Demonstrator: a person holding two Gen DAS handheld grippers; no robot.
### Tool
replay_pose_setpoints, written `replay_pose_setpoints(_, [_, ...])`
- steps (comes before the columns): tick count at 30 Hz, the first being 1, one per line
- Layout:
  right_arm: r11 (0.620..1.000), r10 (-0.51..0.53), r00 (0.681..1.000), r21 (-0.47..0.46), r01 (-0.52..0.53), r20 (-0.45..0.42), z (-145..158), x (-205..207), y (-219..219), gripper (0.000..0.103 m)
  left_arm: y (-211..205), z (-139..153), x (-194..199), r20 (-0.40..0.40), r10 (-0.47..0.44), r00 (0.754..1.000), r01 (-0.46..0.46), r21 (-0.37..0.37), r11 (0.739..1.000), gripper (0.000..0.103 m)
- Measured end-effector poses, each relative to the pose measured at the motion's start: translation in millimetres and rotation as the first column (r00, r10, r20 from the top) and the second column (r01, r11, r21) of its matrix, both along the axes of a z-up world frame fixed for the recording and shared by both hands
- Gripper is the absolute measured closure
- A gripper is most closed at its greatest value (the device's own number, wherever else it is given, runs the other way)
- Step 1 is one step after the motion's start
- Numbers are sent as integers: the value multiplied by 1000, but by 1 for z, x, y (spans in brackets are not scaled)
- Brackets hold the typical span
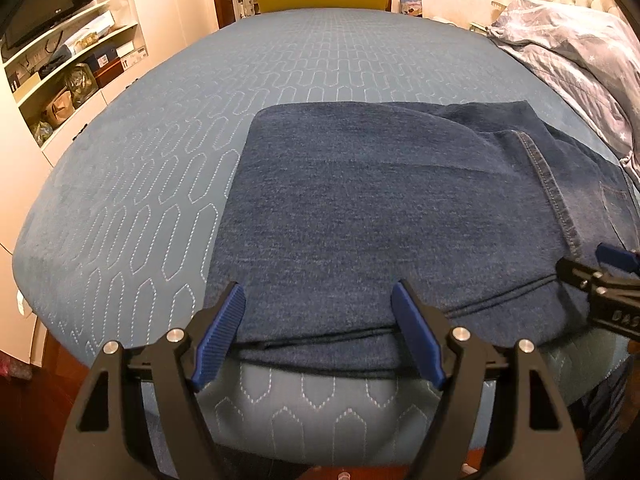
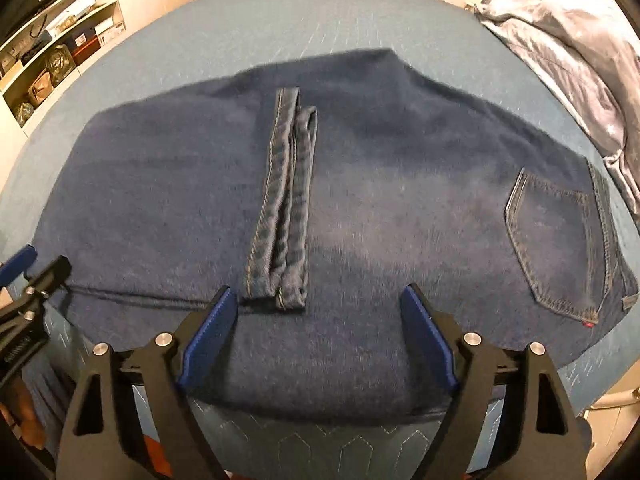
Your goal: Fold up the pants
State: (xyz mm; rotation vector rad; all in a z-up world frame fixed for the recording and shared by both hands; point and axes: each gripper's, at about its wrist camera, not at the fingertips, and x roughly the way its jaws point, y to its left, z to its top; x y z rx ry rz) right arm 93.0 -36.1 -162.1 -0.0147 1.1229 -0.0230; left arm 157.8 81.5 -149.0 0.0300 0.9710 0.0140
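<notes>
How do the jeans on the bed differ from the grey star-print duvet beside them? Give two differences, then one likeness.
1. The jeans are dark blue denim; the duvet is pale grey with white stars.
2. The jeans lie flat and folded, hems on top; the duvet is crumpled in a heap.
Both rest on the blue quilted bedspread.

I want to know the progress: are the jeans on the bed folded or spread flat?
Folded. The jeans lie doubled over, their leg hems resting on top, near the back pocket.

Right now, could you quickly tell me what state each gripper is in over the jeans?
Left gripper: open, holding nothing, over the near edge of the jeans.
Right gripper: open, holding nothing, above the jeans.
</notes>
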Motion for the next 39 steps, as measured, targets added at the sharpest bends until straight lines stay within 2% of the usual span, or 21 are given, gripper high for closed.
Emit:
replay_pose_setpoints(12, [1000, -28, 1000, -3, 28, 11, 13, -24, -19, 24, -9, 37, -33, 58, 9, 998, -9, -12, 1000, 26])
replay_pose_setpoints(21, [999, -32, 997, 23, 31, 67, 39, -42, -38, 24, -14, 56, -51, 79, 8, 997, -6, -25, 1000, 26])
replay_pose_setpoints(26, [997, -1, 991, 82, -11, 135, 62, -33, -36, 24, 9, 60, -50, 76, 58, 995, -53, -67, 996, 27])
replay_pose_setpoints(31, [991, 76, 983, 97, -93, 169, 75, -5, -11, 24, 42, 51, -47, 44, 130, 991, -124, -117, 985, 28])
replay_pose_setpoints(33, [991, 100, 981, 67, -112, 166, 75, 15, 2, 34, 52, 46, -45, 29, 143, 989, -138, -136, 981, 34])
replay_pose_setpoints(36, [988, 123, 979, 72, -136, 164, 72, 45, 16, 45, 58, 38, -40, 12, 149, 989, -145, -155, 977, 43])
replay_pose_setpoints(39, [981, 163, 974, 78, -177, 154, 63, 74, 30, 52, 65, 30, -37, -11, 167, 986, -166, -183, 969, 44])
